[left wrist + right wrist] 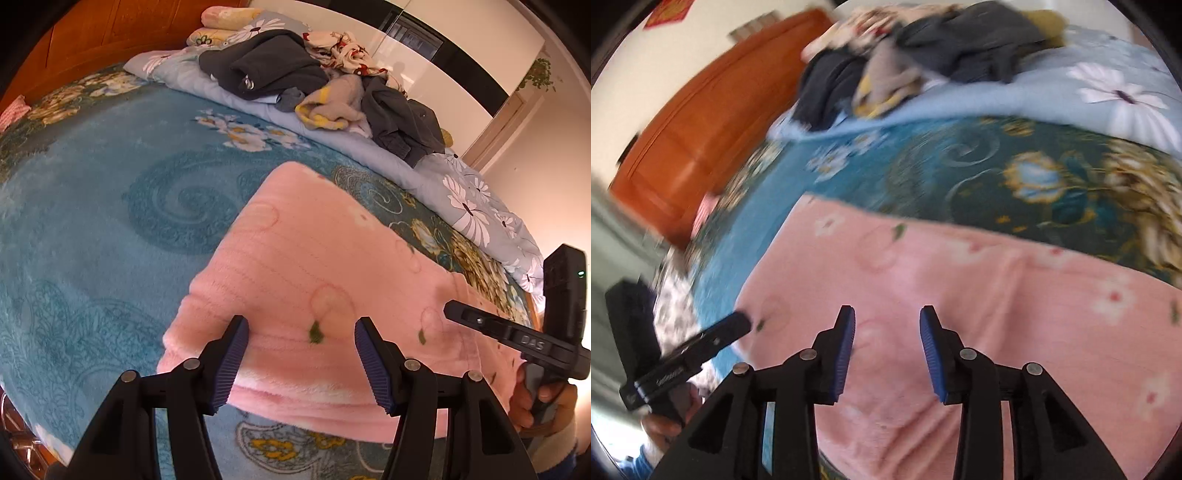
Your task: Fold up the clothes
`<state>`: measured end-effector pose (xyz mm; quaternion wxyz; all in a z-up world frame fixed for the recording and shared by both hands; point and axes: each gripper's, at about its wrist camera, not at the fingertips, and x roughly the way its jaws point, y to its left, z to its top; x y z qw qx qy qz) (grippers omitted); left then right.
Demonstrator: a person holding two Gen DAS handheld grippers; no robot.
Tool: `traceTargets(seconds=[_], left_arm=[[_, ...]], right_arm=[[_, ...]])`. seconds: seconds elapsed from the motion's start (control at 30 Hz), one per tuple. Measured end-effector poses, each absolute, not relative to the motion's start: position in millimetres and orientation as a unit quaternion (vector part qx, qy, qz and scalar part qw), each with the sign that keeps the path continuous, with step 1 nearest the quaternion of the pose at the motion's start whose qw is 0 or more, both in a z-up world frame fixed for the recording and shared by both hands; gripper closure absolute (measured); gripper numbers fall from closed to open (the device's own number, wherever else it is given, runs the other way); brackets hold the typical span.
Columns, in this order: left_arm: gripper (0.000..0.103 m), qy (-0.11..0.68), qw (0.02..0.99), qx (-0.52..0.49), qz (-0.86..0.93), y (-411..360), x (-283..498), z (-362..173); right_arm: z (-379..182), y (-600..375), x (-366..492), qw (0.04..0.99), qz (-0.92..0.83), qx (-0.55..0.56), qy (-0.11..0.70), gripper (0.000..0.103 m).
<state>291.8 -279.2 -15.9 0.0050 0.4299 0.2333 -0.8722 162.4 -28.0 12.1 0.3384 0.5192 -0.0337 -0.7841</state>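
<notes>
1. Fingers of the left gripper [301, 363] stand spread, pinching nothing; the near folded edge of the pink fleece garment [314, 280] lies just beyond and below the pads, its layered hem showing between them.
2. Beside it, the right gripper [886, 354] is parted too, its pads clear of the pink cloth underneath, with no fabric between them. The right wrist view is smeared, so whether the tips brush the pile cannot be told.
3. Each gripper shows in the other's view at the garment's side edge, so the two hover over opposite ends of the same near portion.
4. The garment lies flat and already doubled on the blue floral blanket [92, 206] of the bed, near the bed's front edge.
5. Judged from this, the step in hand is squaring up or taking the next fold: pinch the near corners through all layers, lift both evenly, and carry them over without dragging the lower layer askew.
6. Farther back, a pile of unfolded clothes [295, 81] waits on a pale quilt [469, 199], well apart from the garment.
</notes>
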Motion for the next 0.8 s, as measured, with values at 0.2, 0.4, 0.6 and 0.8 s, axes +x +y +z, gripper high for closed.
traceTargets(seconds=[0.2, 0.4, 0.6, 0.8], left_arm=[[0.039, 0.213, 0.007, 0.452, -0.866, -272, 290, -31], [0.039, 0.166, -0.008, 0.439, -0.883, -245, 294, -11], [0.039, 0.161, -0.009, 0.457, -0.875, -238, 296, -27], [0.039, 0.167, -0.020, 0.463, -0.870, -242, 302, -36]], right_arm=[[-19, -11, 164, 0.316, -0.781, 0.536, -0.051, 0.066], [-3, -18, 181, 0.308, -0.799, 0.516, -0.023, 0.065], [10, -22, 223, 0.341, -0.804, 0.487, 0.020, 0.065], [-18, -9, 236, 0.327, -0.801, 0.502, 0.000, 0.065]])
